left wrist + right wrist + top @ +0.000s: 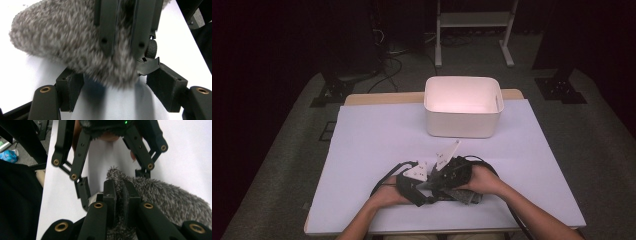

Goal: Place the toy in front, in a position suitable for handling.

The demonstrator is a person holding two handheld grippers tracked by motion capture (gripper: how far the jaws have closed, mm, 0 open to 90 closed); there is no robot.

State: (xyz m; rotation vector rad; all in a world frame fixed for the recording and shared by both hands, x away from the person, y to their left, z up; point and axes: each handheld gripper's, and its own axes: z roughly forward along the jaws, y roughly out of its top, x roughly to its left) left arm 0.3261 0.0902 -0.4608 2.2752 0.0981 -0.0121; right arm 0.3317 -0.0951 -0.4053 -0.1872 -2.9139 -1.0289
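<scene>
right gripper [122, 192] is pinching the fuzzy grey cloth [160, 192] | left gripper [117, 92] is gaping wide around its tip | cloth mostly hiding under hands near table [362, 135] front | white bin [463, 106] behind

Two grippers meet at the near edge of one table [362, 150]: the left gripper [414, 186] and the right gripper [451, 176], each with two black jaws and one grey three-cornered plate on top. Two hands hold them, the left hand [384, 196] and the right hand [486, 180]. One fuzzy grey sock [62, 40] lies between the grippers. One white bin [463, 106] stands at the far side. One white sheet [537, 165] covers the tabletop. One white rack [474, 22] stands on the floor beyond.
</scene>
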